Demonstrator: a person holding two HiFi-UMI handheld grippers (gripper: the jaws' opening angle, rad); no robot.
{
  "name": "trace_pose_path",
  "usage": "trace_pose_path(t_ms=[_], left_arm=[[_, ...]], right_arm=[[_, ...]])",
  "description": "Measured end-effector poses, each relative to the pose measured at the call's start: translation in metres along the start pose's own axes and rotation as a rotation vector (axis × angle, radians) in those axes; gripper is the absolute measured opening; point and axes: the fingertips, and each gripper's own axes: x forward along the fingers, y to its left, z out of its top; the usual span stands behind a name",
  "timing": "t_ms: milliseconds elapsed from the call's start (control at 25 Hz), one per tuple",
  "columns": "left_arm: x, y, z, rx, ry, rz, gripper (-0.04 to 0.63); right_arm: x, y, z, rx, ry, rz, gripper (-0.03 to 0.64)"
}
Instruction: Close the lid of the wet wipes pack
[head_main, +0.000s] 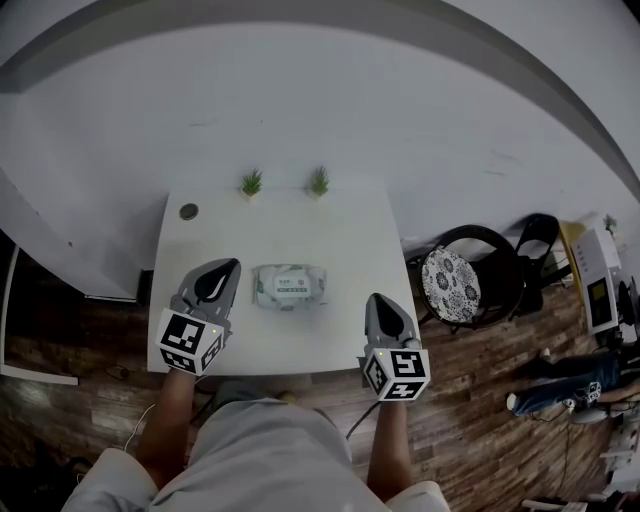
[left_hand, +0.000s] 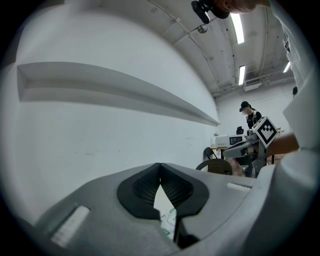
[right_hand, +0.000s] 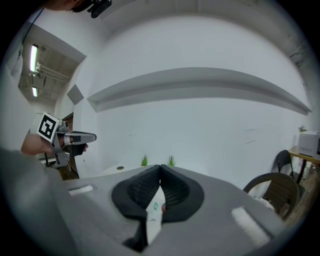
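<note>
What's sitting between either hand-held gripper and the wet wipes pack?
Nothing visible. In the head view only bare table lies between the wet wipes pack and the left hand-held gripper on one side, the right hand-held gripper on the other. Two small plants and a round disc sit near the far edge, off both paths.

The head view is looking steeply down from high over the whole worktop (head_main: 350, 240). The left gripper view and the right gripper view are riding low, looking along their own jaws toward the back wall (right_hand: 200, 125). The left one is catching the right claw (left_hand: 232, 150) at its right edge. The right one is catching the left claw (right_hand: 90, 136) at its left edge and sharing the plants (right_hand: 144, 160) with the head view.
</note>
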Motion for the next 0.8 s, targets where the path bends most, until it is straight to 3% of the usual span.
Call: trace_pose_path(t_ms=[800], left_arm=[[0.003,0.004,0.006,0.016,0.001,-0.007,0.006]], right_arm=[[0.003,0.002,0.013,-0.02,-0.023,0.03,0.003]])
